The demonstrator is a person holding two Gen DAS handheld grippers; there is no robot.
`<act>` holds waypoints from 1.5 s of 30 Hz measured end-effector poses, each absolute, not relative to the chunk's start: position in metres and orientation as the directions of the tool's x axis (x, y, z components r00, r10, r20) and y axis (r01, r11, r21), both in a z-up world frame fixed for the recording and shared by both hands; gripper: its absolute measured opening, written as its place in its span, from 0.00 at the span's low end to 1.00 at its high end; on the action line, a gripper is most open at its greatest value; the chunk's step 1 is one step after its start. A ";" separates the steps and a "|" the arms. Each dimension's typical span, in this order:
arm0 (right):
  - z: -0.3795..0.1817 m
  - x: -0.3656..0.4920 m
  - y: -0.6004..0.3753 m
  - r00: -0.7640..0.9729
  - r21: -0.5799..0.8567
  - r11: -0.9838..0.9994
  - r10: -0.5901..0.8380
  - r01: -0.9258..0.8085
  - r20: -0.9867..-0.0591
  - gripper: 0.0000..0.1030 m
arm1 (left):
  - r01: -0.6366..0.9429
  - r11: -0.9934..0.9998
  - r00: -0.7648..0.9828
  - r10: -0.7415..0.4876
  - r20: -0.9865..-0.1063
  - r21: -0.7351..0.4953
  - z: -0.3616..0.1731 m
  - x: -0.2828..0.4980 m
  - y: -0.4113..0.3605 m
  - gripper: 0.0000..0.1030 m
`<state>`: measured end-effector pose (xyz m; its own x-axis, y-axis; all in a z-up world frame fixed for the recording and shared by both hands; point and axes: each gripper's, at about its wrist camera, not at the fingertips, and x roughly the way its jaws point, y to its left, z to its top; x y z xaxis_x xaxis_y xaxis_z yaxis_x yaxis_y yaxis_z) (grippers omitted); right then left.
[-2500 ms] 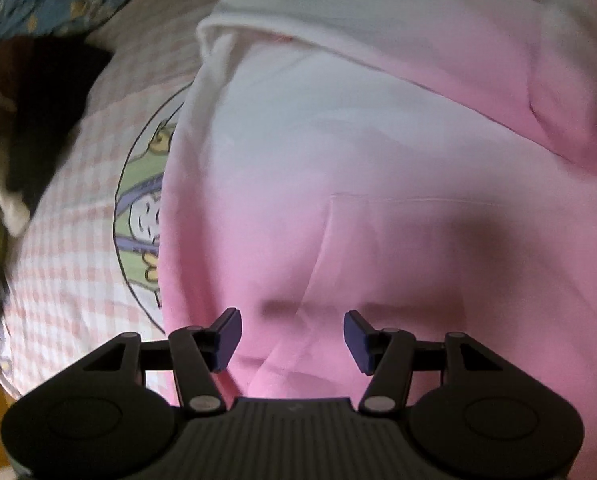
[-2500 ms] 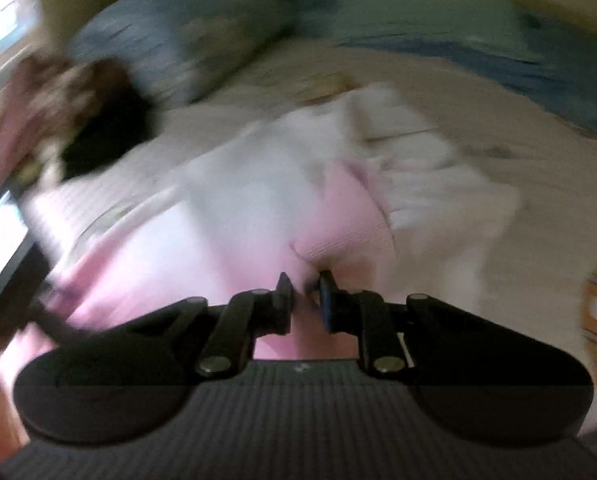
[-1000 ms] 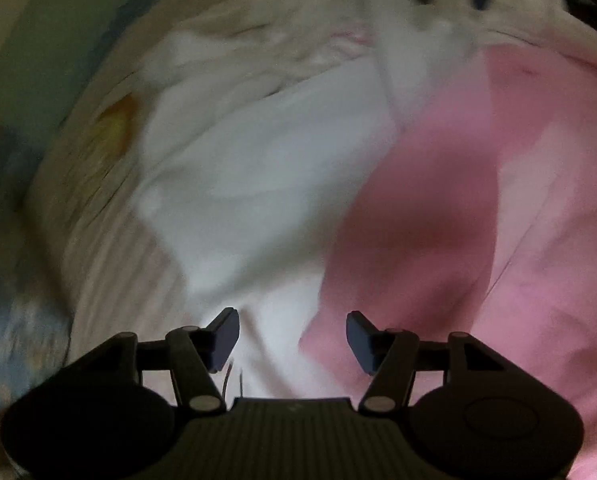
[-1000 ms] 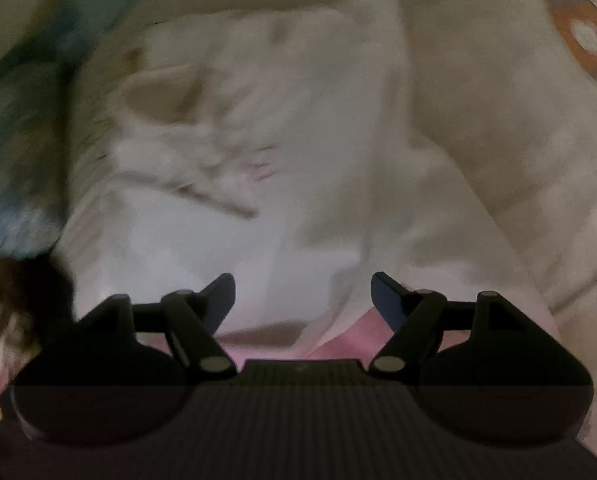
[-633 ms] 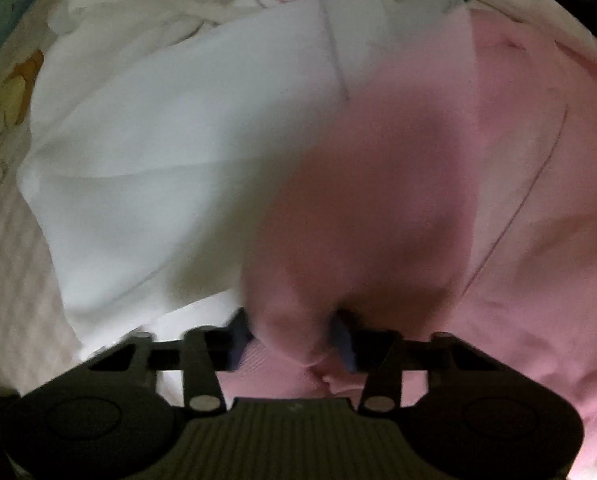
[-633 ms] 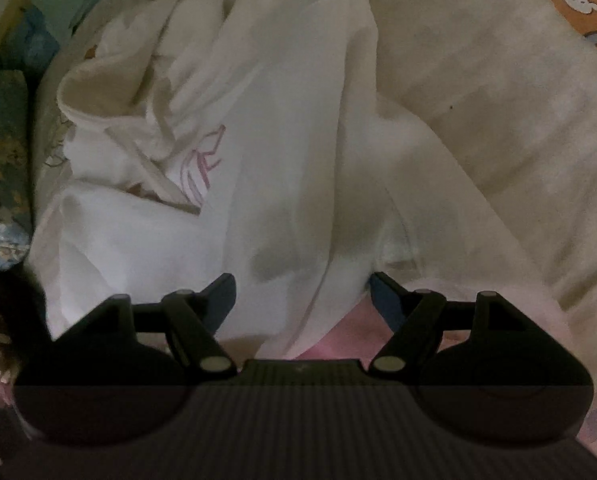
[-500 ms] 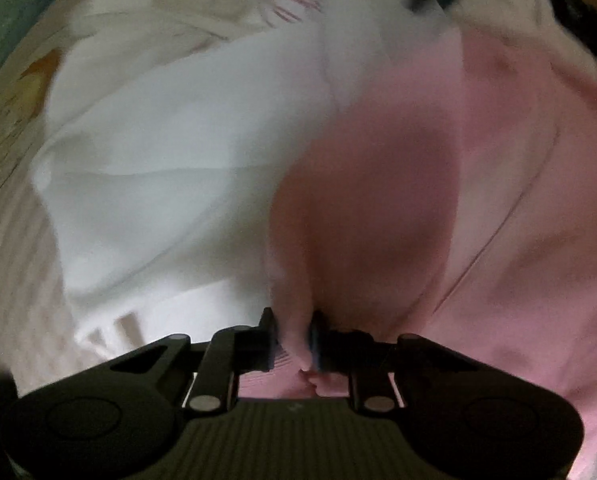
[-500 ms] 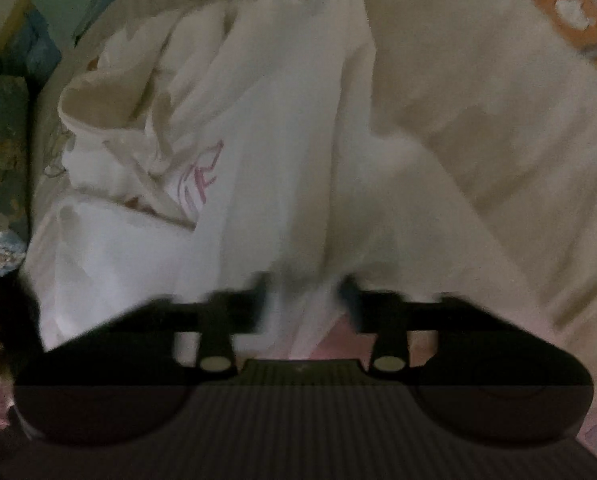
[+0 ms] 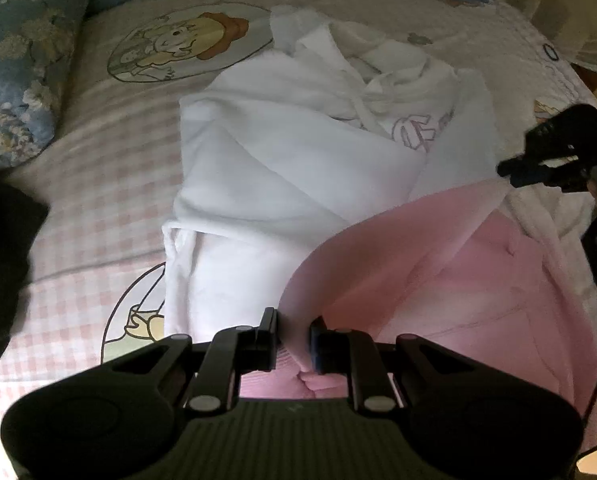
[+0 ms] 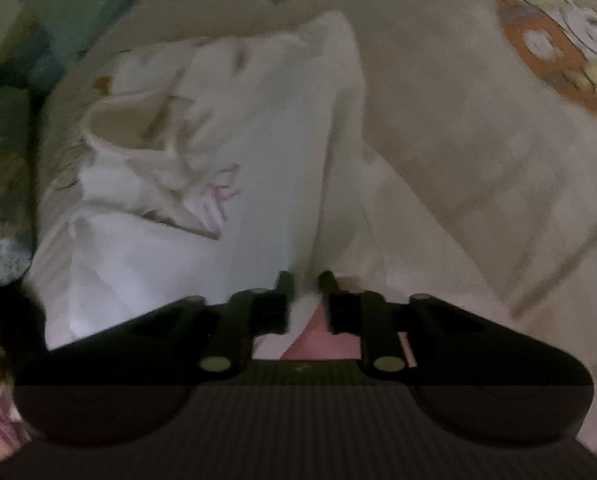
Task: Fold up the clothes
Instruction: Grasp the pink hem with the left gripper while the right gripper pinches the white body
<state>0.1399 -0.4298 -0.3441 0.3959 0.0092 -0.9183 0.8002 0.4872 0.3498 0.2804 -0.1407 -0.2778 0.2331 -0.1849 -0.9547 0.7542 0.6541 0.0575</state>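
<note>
Hoodie [image 9: 298, 184], white fading to pink at the hem, is lying on a checked bedsheet [image 9: 110, 184] with cartoon prints. Nearest, the left gripper [image 9: 293, 336] is pinching the pink hem between its closed jaws, and the fabric is arching up and away toward the right gripper [image 9: 538, 168], which is clamping the same edge; in its own blurred view the right gripper's jaws are closing on white-and-pink cloth. Beyond the jaws, the white body and crumpled hood [image 9: 378, 64] are spreading out. Farthest, a blue floral pillow [image 9: 18, 68] is lying left.
</note>
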 end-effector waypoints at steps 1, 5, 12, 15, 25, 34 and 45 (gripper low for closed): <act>-0.342 0.139 -0.430 0.400 0.355 0.475 0.007 0.805 -0.916 0.27 | 0.755 0.654 0.232 -0.189 -0.954 0.053 -0.273 0.276 -0.139 0.17; -0.332 0.136 -0.428 0.414 0.360 0.441 -0.030 0.822 -0.910 0.35 | 0.753 0.657 0.219 -0.205 -0.954 0.032 -0.259 0.262 -0.135 0.17; -0.361 0.148 -0.430 0.382 0.344 0.450 0.006 0.824 -0.924 0.50 | 0.753 0.658 0.192 -0.211 -0.958 0.006 -0.261 0.249 -0.136 0.17; -0.374 0.149 -0.431 0.392 0.366 0.417 0.024 0.832 -0.920 0.51 | 0.759 0.651 0.176 -0.211 -0.961 -0.003 -0.264 0.242 -0.137 0.17; -0.333 0.171 -0.417 0.505 0.381 0.586 -0.056 0.715 -0.861 0.12 | 0.686 0.725 0.252 -0.157 -0.955 0.062 -0.269 0.268 -0.125 0.17; -0.335 0.274 -0.387 0.415 0.141 0.804 -0.141 0.578 -0.899 0.28 | 0.601 0.774 0.299 0.013 -0.954 0.199 -0.329 0.342 -0.125 0.23; -0.328 0.156 -0.377 0.461 -0.170 0.948 -0.281 0.267 -0.842 0.38 | 0.643 0.726 0.306 0.050 -0.951 0.245 -0.349 0.338 -0.138 0.23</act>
